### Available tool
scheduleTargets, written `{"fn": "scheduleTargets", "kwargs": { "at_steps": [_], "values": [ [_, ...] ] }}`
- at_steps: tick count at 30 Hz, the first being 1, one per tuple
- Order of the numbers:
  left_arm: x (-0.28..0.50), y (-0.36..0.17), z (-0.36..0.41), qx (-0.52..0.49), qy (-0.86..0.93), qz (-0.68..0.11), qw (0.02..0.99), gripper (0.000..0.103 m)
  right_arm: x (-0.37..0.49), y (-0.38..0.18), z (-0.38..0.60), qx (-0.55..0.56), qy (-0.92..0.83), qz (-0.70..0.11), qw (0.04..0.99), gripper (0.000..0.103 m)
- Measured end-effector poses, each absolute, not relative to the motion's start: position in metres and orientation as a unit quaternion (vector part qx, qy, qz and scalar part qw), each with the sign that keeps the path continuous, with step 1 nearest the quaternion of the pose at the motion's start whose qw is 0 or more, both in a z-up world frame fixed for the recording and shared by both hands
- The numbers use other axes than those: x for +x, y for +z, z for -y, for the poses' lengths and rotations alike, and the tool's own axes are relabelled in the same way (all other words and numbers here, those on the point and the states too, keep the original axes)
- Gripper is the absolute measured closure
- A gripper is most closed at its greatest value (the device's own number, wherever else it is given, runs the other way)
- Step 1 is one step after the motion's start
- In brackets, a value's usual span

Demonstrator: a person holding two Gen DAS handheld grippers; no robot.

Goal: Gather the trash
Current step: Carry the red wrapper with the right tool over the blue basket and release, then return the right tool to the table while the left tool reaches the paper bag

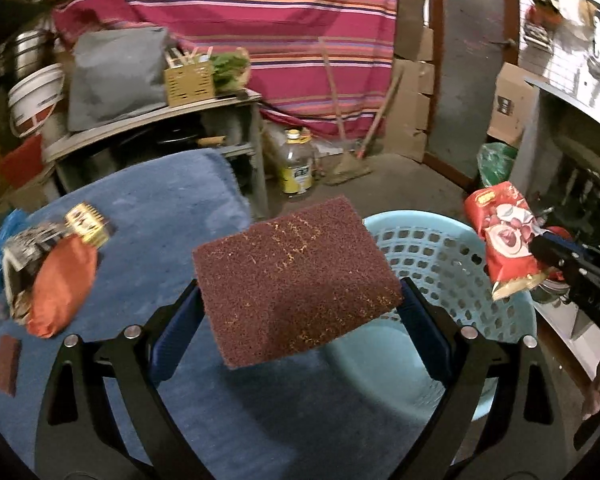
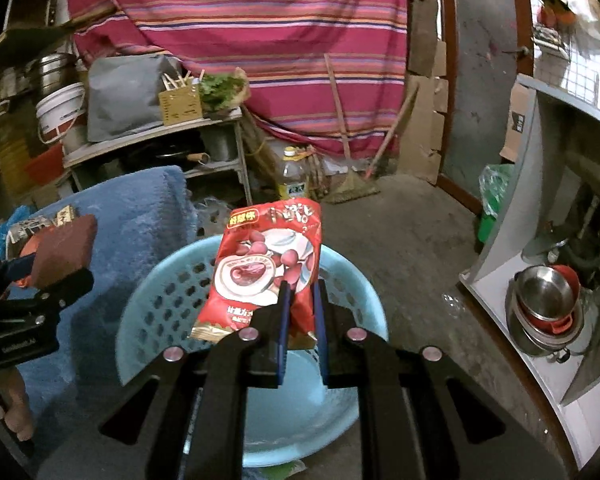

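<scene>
My left gripper (image 1: 300, 304) is shut on a brown scouring pad (image 1: 296, 276), held flat over the near edge of the blue-covered table (image 1: 160, 216) beside the light blue perforated basket (image 1: 440, 248). The pad also shows in the right wrist view (image 2: 64, 250). My right gripper (image 2: 300, 296) is shut on a red snack wrapper (image 2: 268, 264) and holds it above the basket (image 2: 160, 296). The wrapper shows in the left wrist view (image 1: 504, 240) at the right. More trash lies on the table at the left: an orange wrapper (image 1: 62, 288), a gold packet (image 1: 88, 224) and a small brown pad (image 1: 7, 364).
A grey shelf (image 1: 156, 124) with a cushion and a wooden box stands behind the table. A plastic bottle (image 1: 298, 164) and a broom (image 1: 348, 160) stand on the concrete floor before a striped curtain. A cabinet with metal bowls (image 2: 548, 304) is at the right.
</scene>
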State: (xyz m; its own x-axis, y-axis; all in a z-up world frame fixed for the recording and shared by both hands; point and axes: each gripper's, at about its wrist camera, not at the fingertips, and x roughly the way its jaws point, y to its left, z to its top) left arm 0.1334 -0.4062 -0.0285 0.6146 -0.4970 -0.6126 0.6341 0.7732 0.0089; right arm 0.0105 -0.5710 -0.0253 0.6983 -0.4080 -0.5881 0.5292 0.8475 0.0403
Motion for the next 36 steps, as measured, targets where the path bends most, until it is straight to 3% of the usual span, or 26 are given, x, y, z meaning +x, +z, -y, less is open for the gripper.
{"fn": "scheduleTargets", "kwargs": {
  "at_steps": [17, 34, 36],
  "values": [
    [0.129, -0.026, 0.453, 0.114, -0.362, -0.296, 0.877, 0.006, 0.000, -0.034, 0.593, 0.120, -0.267, -0.292, 0.911, 0.091],
    [0.150, -0.012, 0.339, 0.094, -0.268, -0.291, 0.913, 0.006, 0.035, -0.056, 0.563, 0.116, -0.253, -0.315, 0.908, 0.088],
    [0.151, -0.010, 0.323, 0.092, -0.258, -0.289, 0.917, 0.006, 0.041, -0.059, 0.563, 0.117, -0.261, -0.323, 0.902, 0.070]
  ]
}}
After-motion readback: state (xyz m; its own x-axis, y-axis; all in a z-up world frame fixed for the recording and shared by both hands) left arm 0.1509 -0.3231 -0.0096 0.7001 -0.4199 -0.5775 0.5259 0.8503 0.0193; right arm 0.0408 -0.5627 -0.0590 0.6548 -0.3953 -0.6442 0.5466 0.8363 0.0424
